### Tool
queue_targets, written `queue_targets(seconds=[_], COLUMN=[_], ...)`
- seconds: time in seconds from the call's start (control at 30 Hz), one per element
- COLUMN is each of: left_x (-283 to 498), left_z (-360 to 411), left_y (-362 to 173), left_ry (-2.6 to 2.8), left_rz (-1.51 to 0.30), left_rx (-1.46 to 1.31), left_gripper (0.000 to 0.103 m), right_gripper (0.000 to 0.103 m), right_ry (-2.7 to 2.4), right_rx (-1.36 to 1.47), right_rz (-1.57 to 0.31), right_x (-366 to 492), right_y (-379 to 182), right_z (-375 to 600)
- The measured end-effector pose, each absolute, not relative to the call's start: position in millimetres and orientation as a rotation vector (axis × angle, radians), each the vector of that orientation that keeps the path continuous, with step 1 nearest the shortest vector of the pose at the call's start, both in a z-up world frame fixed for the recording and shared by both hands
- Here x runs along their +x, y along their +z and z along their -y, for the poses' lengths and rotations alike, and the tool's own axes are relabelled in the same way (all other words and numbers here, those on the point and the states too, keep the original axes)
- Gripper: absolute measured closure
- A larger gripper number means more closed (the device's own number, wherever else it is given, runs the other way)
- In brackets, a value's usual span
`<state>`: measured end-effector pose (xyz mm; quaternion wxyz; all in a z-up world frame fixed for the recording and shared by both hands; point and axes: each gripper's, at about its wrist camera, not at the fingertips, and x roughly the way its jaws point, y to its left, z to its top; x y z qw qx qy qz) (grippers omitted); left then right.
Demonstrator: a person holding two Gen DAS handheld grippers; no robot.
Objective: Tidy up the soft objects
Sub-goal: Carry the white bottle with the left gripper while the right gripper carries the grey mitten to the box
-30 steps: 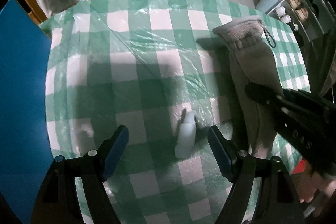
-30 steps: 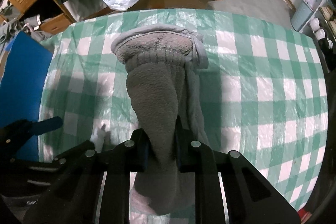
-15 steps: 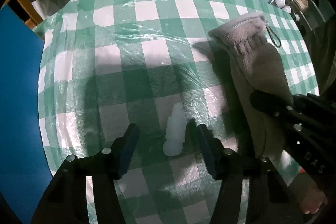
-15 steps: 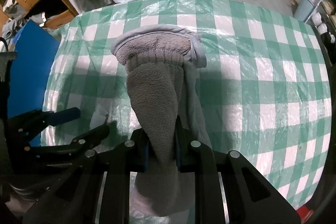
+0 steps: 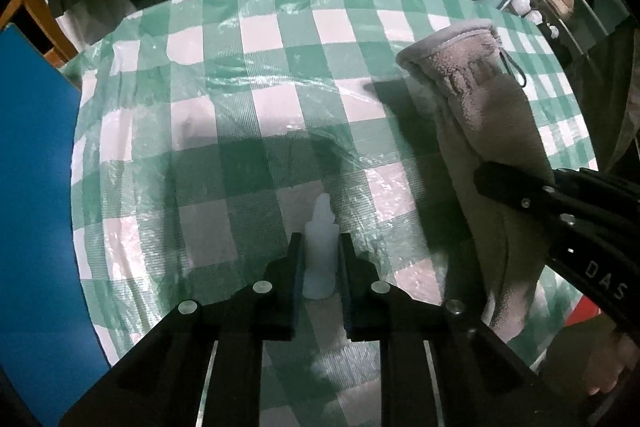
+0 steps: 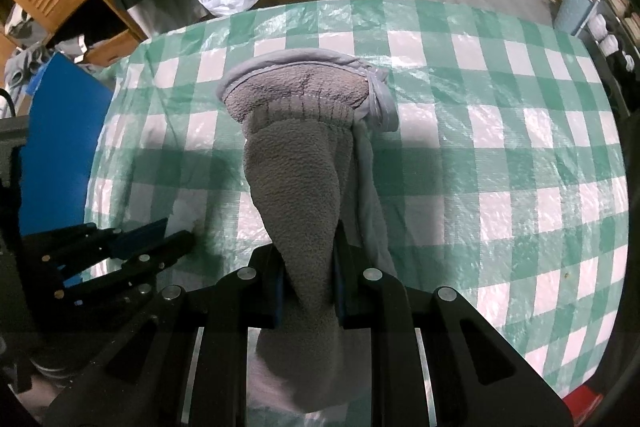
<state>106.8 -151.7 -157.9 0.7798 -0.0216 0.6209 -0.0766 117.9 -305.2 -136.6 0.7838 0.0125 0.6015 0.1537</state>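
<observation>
Near the tabletop's (image 5: 280, 115) front edge, the left gripper (image 5: 319, 259) pinches a small, light, slippery white bottle (image 5: 320, 251) mid-body, while the right gripper (image 6: 308, 279) clamps a limp fleece glove (image 6: 298, 163) near its fingertip end.

Grey fleece glove (image 6: 296, 195) — cuff opened, lengthwise on checked cloth; small white bottle (image 5: 319, 251) beside it.

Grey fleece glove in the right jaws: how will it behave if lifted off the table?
Probably floppy: the grey fleece glove already drapes and narrows where the right gripper pinches it. Likely light for its bulk. The fuzzy pile should resist slipping, though the loose cuff may drag across the checked tablecloth.
</observation>
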Motion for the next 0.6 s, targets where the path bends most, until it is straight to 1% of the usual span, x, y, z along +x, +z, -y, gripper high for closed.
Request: queue_targets(seconds=[0.6], left_x=[101.0], left_z=[141.3], left_y=[-114.2], left_ry=[-0.171], left_rz=[-1.251], left_rx=[-0.041], left_gripper=[0.088], right_gripper=[0.087], right_ry=[0.382], right_rx=[0.023], right_rz=[-1.227], right_x=[104.0], right_y=[-99.8], right_z=[297.4])
